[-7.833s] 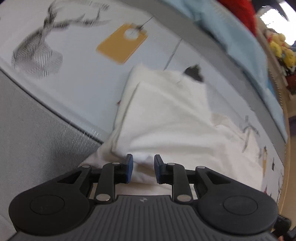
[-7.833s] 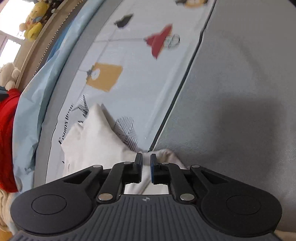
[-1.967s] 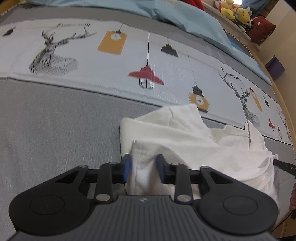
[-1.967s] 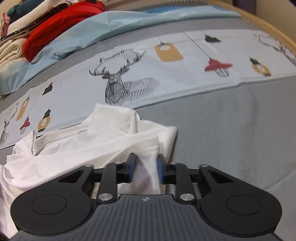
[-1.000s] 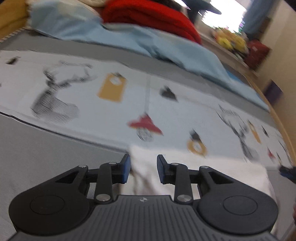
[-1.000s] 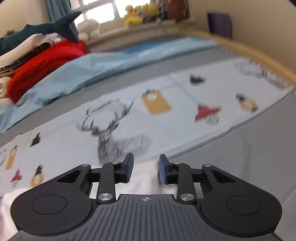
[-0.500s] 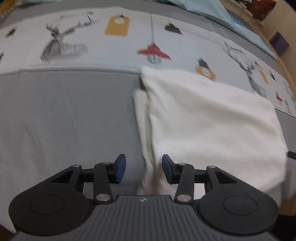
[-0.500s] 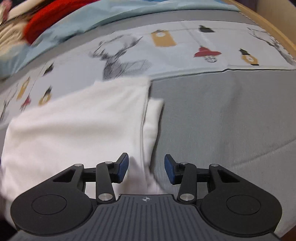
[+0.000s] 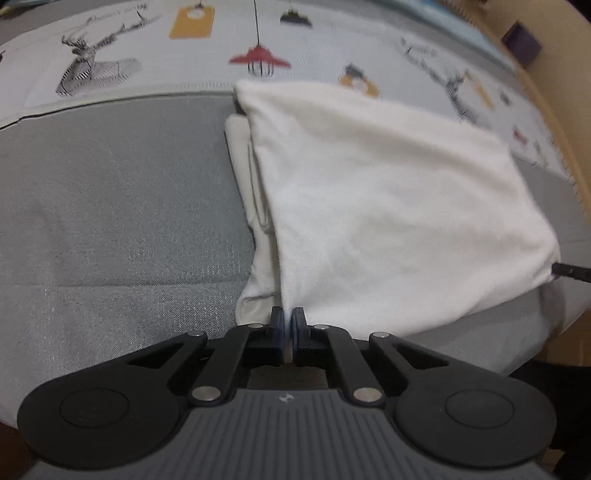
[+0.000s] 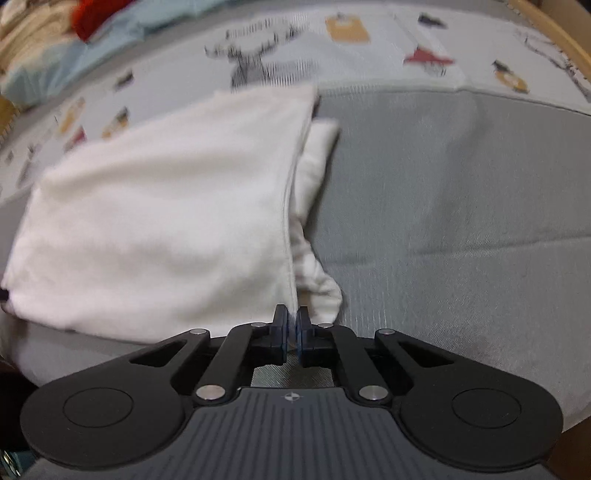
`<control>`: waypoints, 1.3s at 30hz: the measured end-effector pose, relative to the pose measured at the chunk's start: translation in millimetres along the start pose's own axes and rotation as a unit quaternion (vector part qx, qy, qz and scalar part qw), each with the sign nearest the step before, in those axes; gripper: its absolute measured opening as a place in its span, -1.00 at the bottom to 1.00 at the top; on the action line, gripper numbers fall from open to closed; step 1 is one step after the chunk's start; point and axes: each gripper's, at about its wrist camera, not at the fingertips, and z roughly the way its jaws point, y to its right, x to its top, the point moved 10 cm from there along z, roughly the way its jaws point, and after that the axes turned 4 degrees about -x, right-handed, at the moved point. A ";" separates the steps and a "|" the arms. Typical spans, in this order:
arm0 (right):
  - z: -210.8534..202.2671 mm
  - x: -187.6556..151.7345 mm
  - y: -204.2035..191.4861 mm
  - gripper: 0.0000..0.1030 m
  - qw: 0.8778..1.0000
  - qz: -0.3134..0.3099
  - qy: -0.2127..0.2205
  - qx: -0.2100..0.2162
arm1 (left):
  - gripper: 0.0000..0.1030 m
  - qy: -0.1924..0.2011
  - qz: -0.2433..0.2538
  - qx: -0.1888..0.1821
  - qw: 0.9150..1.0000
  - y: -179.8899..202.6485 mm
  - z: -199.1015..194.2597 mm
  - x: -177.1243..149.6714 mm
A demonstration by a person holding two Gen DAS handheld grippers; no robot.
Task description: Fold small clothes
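A white garment point(image 9: 388, 206) lies spread flat on the grey bed cover, folded over itself with a sleeve edge showing at its side. My left gripper point(image 9: 287, 318) is shut on its near left corner. In the right wrist view the same white garment point(image 10: 166, 221) spreads to the left, and my right gripper point(image 10: 291, 317) is shut on its near right corner. The tip of the other gripper point(image 9: 570, 272) shows at the garment's far right corner in the left wrist view.
The grey bed cover point(image 9: 110, 206) meets a pale printed sheet point(image 9: 147, 55) with deer and lamp drawings beyond the garment. A light blue blanket point(image 10: 92, 44) and a red cloth point(image 10: 88, 14) lie at the far edge. The wooden bed frame point(image 10: 554, 33) runs along the right.
Both grippers were open around the garment's near edge half a second ago and have now closed on its two near corners. The garment lies flat and spread.
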 end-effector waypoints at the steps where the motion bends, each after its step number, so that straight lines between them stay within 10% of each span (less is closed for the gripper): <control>1: -2.9 -2.4 3.0 -0.93 1.000 0.015 -0.005 0.006 | -0.93 -0.003 -0.001 0.001 1.000 -2.0 -1.5 -3.2; 6: 13.7 -25.1 10.3 -0.93 0.998 -0.007 -0.061 -0.032 | -0.91 -0.066 0.033 0.033 0.997 -4.7 19.3 -23.6; 16: -14.6 8.2 6.4 -0.91 0.999 -0.002 0.022 -0.029 | -0.88 -0.013 0.058 0.019 0.998 6.3 5.9 -2.6; 23: 24.5 -7.2 -4.2 -0.86 0.994 -0.061 -0.053 -0.076 | -0.77 -0.059 0.083 0.064 0.993 -0.3 23.9 -15.7; 28: 18.3 -3.5 -2.8 -0.84 0.995 -0.058 -0.041 -0.068 | -0.54 -0.010 0.080 0.023 0.996 14.8 6.2 0.5; 39: 5.6 -1.5 -9.7 -0.84 0.995 -0.060 -0.027 -0.078 | -0.53 -0.014 0.109 0.059 0.992 19.5 17.7 -2.3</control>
